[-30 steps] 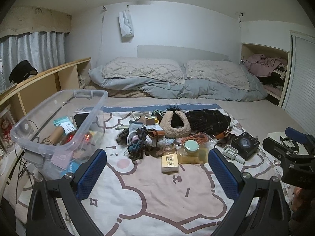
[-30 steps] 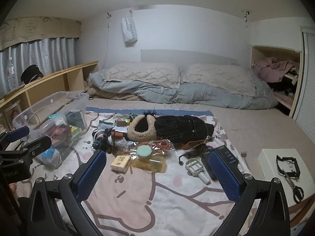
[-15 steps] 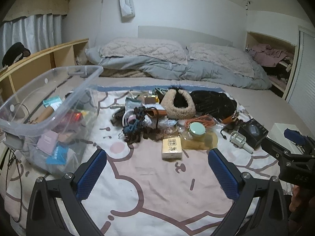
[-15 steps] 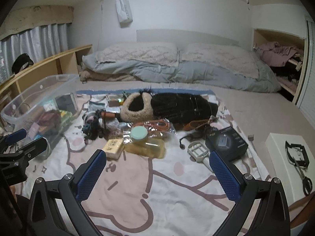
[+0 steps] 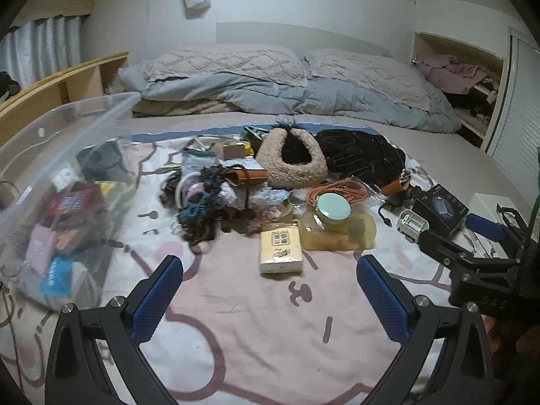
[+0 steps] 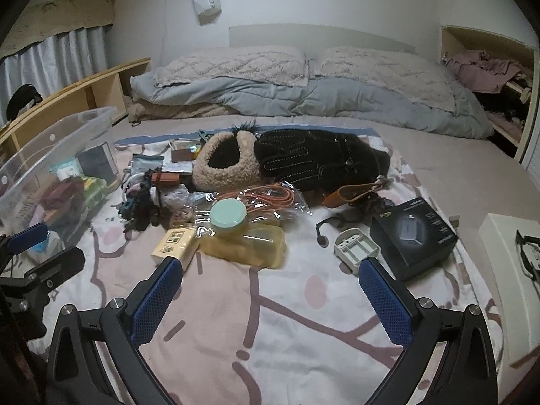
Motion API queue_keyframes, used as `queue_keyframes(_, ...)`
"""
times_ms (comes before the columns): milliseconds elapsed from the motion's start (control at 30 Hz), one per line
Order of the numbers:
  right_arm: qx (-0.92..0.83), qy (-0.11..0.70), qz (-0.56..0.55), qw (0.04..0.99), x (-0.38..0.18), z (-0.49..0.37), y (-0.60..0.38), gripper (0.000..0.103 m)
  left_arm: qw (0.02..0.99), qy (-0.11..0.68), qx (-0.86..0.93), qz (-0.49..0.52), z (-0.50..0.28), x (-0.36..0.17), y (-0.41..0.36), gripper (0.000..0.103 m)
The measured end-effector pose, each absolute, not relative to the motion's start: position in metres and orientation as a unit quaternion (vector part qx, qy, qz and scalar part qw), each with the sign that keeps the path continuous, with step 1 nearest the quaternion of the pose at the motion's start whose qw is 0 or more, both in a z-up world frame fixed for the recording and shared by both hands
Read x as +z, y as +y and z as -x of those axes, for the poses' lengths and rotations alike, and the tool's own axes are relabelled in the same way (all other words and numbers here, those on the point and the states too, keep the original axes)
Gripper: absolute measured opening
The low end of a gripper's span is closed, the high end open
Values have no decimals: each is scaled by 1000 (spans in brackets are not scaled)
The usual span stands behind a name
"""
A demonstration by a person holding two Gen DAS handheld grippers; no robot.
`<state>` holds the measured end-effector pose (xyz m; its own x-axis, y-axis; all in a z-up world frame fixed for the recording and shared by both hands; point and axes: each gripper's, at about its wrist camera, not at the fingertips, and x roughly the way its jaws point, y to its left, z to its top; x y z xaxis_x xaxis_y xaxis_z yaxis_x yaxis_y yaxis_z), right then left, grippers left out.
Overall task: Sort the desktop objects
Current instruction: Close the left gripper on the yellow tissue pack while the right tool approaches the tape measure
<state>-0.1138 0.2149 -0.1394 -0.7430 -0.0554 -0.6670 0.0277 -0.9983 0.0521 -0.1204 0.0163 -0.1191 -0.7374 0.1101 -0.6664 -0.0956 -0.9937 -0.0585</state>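
Loose objects lie in a pile on a pink-and-white blanket (image 5: 256, 330): a cream tissue pack (image 5: 280, 249) (image 6: 173, 243), a yellow bottle with a mint lid (image 5: 332, 207) (image 6: 229, 216), an orange cable in a bag (image 5: 337, 190), a fleecy beige bag (image 5: 292, 162), a black garment (image 6: 317, 158), a black box (image 6: 413, 233) and a white holder (image 6: 356, 246). A clear plastic bin (image 5: 50, 141) (image 6: 40, 155) holding several items stands at the left. My left gripper (image 5: 270, 290) is open and empty, just short of the tissue pack. My right gripper (image 6: 270, 290) is open and empty, short of the bottle.
A tangle of dark cords and hair ties (image 5: 202, 202) lies left of the pile. A white box with a black tool (image 6: 513, 263) sits at the right edge. Pillows and a grey quilt (image 6: 303, 91) lie behind. A wooden shelf (image 6: 77, 98) runs along the left.
Both grippers have moved forward and lower toward the pile, so the objects appear larger and nearer. Both stay open and empty.
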Motion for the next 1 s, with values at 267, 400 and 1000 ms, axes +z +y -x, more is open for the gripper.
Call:
queue_keyframes(267,-927,-39,-371,26,-164,147,225,103,60,12,926,371,149,-139,26,103)
queue_keyframes(400,-926,-48,-374,19,-173,164,232,103,60,6,920,388,166,-154,23,103)
queue_keyframes(1000,-921,-58,-385,22,-201,241,218,103,61,-40,886,457,211,-210,20,102)
